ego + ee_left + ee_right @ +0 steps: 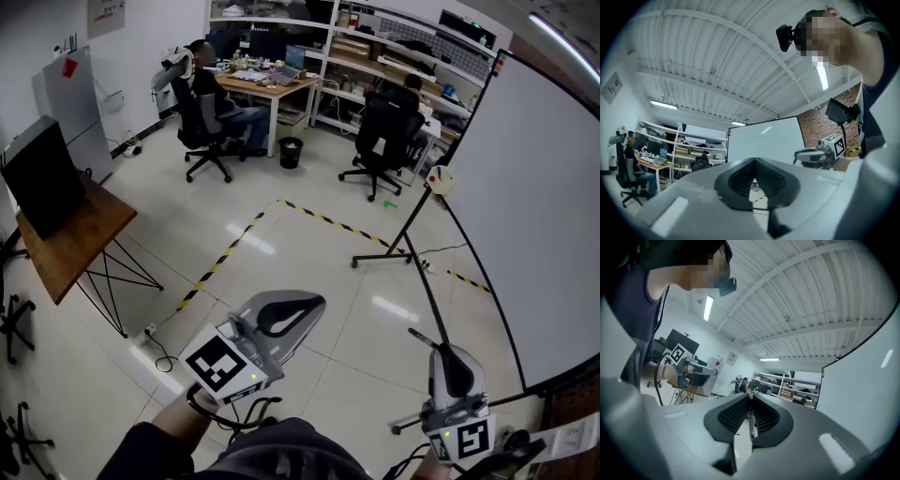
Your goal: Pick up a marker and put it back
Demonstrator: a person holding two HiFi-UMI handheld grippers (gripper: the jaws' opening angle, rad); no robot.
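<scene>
A thin pale marker point(750, 422) stands upright between the ribbed pads of my right gripper point(750, 401), which is shut on it. In the head view the right gripper point(452, 356) hovers low at the bottom right, close to the foot of the large whiteboard point(548, 216). My left gripper point(314, 302) is held up at the bottom centre. Its jaws meet at the tips with nothing between them, as the left gripper view point(754, 161) also shows. Both grippers point up and away from the person who holds them.
The whiteboard stand's black legs point(386, 259) spread over the tiled floor. Yellow-black tape point(225, 253) crosses the floor. A wooden table point(80, 234) with a black case stands at the left. People sit on office chairs point(202, 127) at desks far behind. A cable point(159, 352) lies on the floor.
</scene>
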